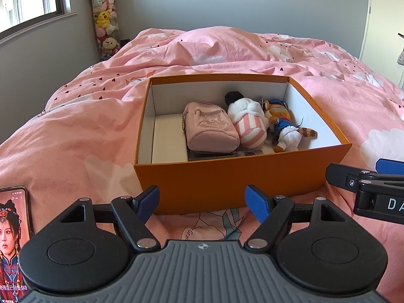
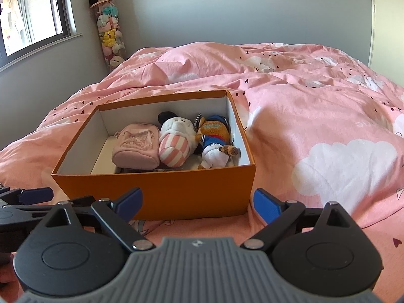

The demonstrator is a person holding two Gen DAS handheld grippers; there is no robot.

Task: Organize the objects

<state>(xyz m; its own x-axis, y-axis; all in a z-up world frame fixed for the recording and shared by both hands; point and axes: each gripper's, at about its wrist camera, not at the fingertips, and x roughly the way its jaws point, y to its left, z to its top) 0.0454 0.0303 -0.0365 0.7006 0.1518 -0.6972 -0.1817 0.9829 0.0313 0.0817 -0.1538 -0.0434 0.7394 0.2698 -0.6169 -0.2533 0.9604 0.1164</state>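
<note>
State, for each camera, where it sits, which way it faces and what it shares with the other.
Left wrist: on the left claw, facing the box head-on; the right claw shows at the right edge.
Right wrist: on the right claw, facing the bed; the box sits left of centre.
Shared: box, pouch, both plush toys, window.

Daylit window in grey wall; pink-quilted bed fills the room.
</note>
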